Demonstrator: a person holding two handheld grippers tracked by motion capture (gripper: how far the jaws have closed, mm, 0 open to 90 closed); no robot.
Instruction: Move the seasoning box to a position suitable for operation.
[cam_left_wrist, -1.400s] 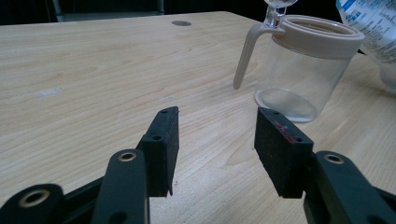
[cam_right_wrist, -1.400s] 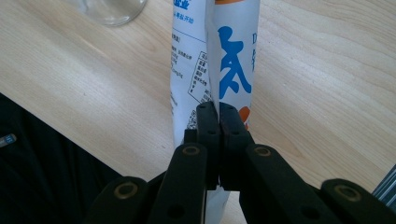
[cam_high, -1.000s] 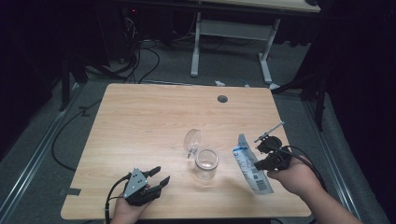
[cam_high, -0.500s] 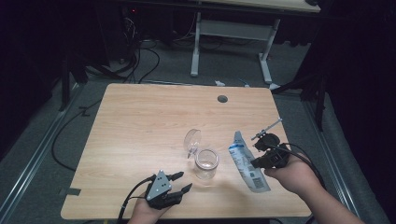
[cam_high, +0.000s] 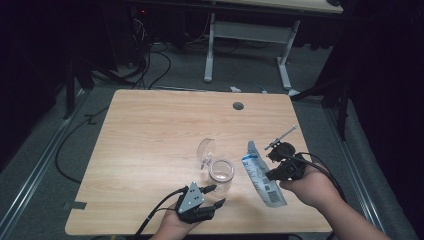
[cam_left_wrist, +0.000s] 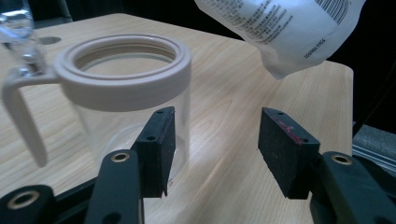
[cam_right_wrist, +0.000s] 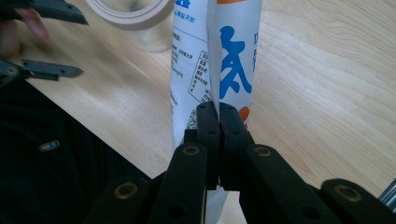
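above table (cam_high: 150, 130), right gripper (cam_high: 272, 172) pinches slanted pouch (cam_high: 260, 175); left gripper (cam_high: 212, 196) open.

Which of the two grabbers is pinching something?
The right gripper. Its jaws are clamped shut on the white pouch. The left gripper has open jaws with nothing between them, beside the glass jar.

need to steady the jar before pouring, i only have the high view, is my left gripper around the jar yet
Observer: No. In the left gripper view the left gripper stands open, and the jar sits beyond its one jaw, not between them.
Operator: right gripper got the pouch firmly
Observer: The right gripper is pinched shut on a fold of the pouch.
Operator: jar open
Observer: Yes, its beige rim is uncovered.
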